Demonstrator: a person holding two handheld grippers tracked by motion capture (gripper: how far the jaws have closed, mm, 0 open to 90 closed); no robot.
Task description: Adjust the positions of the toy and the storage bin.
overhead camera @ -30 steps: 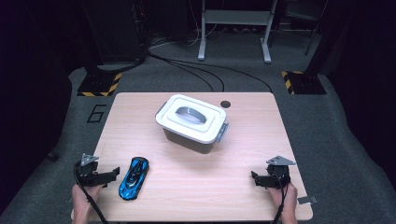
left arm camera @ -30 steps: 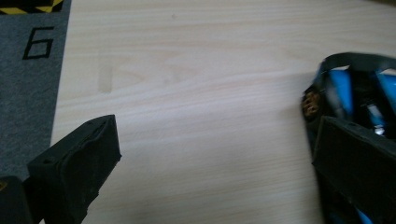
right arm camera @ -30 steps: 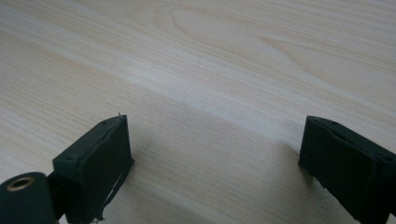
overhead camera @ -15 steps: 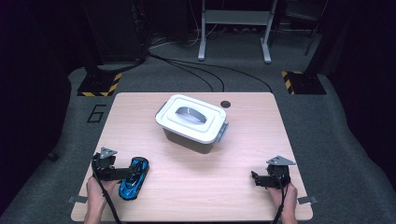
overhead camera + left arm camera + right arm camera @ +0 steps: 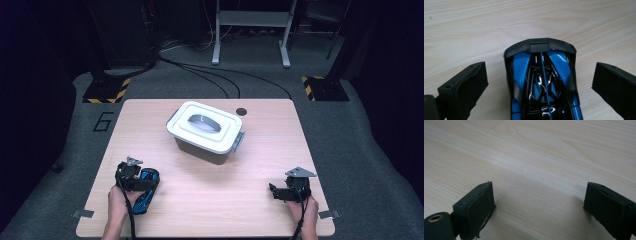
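Near the middle of the wooden table [image 5: 260, 150] stands one grey storage box [image 5: 206, 135], its white lid with a handle shut, so what it holds cannot be told. One blue and black toy car [image 5: 542, 82] lies at the table's near left corner, between the spread jaws of the left gripper [image 5: 541, 86], neither jaw touching it. At the near right corner, well apart from the box, the right gripper [image 5: 539, 210] has its jaws wide apart over bare wood. Two grippers, one car, one box.
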